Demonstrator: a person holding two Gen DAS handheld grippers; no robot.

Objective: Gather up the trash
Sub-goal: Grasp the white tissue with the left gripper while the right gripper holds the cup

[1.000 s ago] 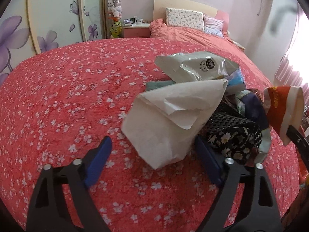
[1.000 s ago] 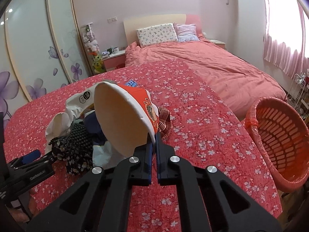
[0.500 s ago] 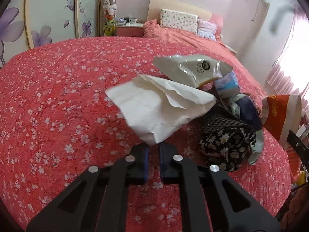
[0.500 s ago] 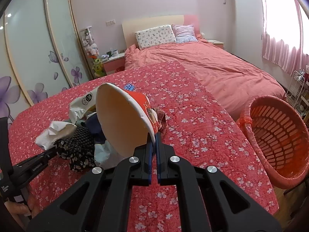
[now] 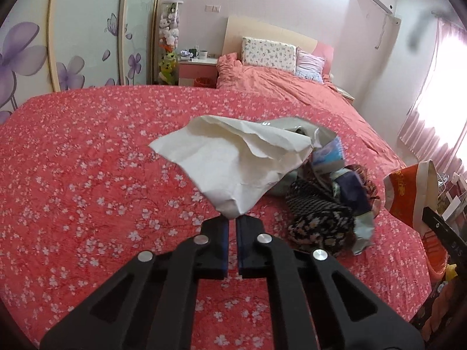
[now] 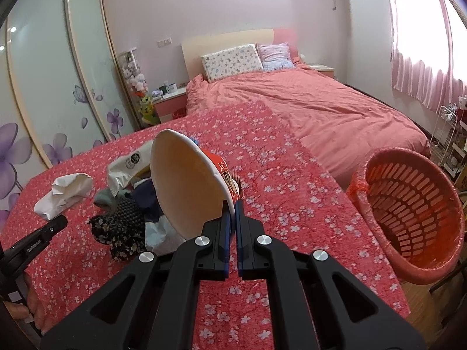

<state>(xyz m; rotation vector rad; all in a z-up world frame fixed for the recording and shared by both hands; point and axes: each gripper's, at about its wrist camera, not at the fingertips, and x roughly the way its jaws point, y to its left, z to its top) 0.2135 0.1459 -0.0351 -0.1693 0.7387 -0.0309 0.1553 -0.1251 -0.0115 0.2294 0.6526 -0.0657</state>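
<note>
Two claws are each clamped on a piece of trash above a worktop (image 5: 73, 180) covered in a red cloth with small white flowers. Seen from its own wrist camera, the left claw (image 5: 232, 220) has its blue-padded jaws drawn nearly together, pinching the lower corner of a crumpled sheet of white paper (image 5: 233, 157); the paper fans upward and away from the tips, clear of the cloth. The right claw (image 6: 232, 207) is likewise closed to a thin gap, gripping the rim of a paper bowl (image 6: 186, 186) with a white inside and a red printed outside; the bowl is tilted on its side with its mouth facing left, held above the cloth.

Between the two lies a heap of remaining items (image 6: 131, 204) on the cloth: a silver-white foil bag (image 6: 128, 166), a black floral-print fabric (image 5: 318, 221), and some dark blue and pale wrappers. An orange slotted basket (image 6: 414, 213) stands past the right edge of the worktop, tilted with its mouth toward the camera. A bed (image 6: 321, 110) with pink covers sits beyond.
</note>
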